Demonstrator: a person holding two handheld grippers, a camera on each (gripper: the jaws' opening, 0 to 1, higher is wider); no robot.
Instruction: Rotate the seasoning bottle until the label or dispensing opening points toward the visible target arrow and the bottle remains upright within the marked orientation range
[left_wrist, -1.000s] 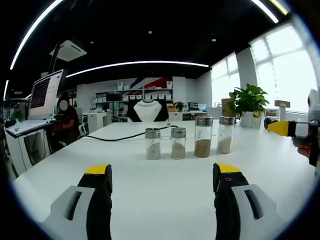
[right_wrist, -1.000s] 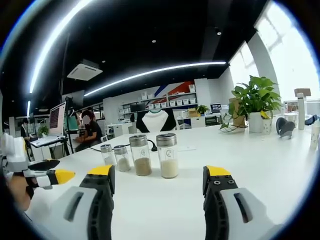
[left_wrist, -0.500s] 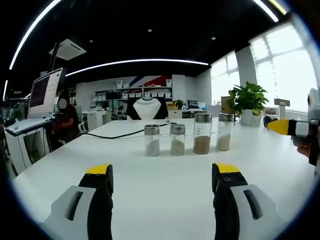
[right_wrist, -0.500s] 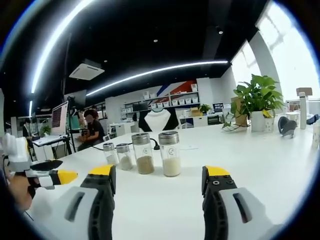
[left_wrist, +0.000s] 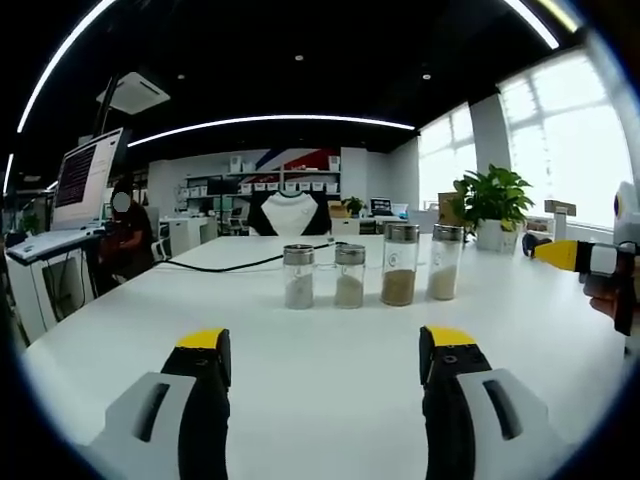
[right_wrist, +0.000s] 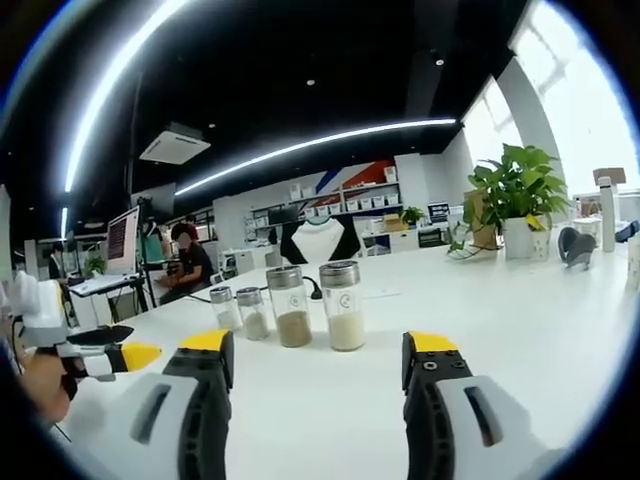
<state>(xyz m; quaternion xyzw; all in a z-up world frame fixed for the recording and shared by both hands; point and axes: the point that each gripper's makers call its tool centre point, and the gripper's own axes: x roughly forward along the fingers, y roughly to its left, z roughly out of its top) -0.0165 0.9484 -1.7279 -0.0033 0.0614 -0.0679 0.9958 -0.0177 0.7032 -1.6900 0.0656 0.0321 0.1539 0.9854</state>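
Both grippers hover low over the white table (left_wrist: 320, 400), jaws spread and holding nothing: left gripper (left_wrist: 325, 350), right gripper (right_wrist: 316, 348). Ahead of each stand four upright bottles (left_wrist: 398, 264) in a row, apart from both, likely lined up for easy reach. No arrow is visible.

Left gripper (left_wrist: 325, 350) and right gripper (right_wrist: 316, 350) both held level with jaws spread wide, nothing between them, each yellow-tipped gripper visible at the edge of the other's view, gripped by a hand (left_wrist: 608, 298).
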